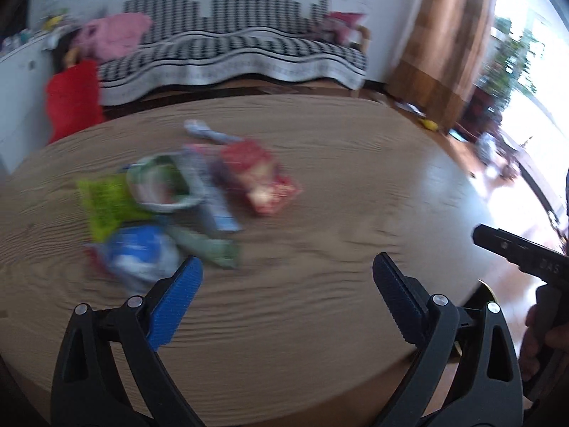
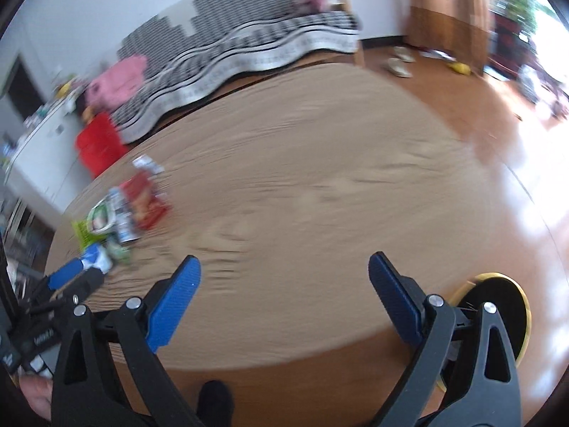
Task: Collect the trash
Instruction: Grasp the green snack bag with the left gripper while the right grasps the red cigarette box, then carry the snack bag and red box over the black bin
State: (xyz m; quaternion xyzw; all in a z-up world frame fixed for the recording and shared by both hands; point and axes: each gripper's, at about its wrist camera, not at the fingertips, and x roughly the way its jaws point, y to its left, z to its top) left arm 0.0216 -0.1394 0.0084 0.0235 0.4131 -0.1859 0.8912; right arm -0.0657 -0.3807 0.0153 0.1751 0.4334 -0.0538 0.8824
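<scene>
Motion smear blurs the heap of wrappers [image 1: 177,199] left of centre in the left wrist view, so no print on the red packet [image 1: 261,179], the lime-green bag [image 1: 105,206] or the blue-and-white pouch [image 1: 140,252] can be read. The right claw [image 1: 515,249] enters at the right edge, cut off, its fingers out of frame. In the right wrist view the black bin with a gold rim [image 2: 498,306], lower right, sits partly behind the claw arm and the counter [image 2: 320,185] edge. The sofa [image 2: 249,42], upper left, is streaked.
</scene>
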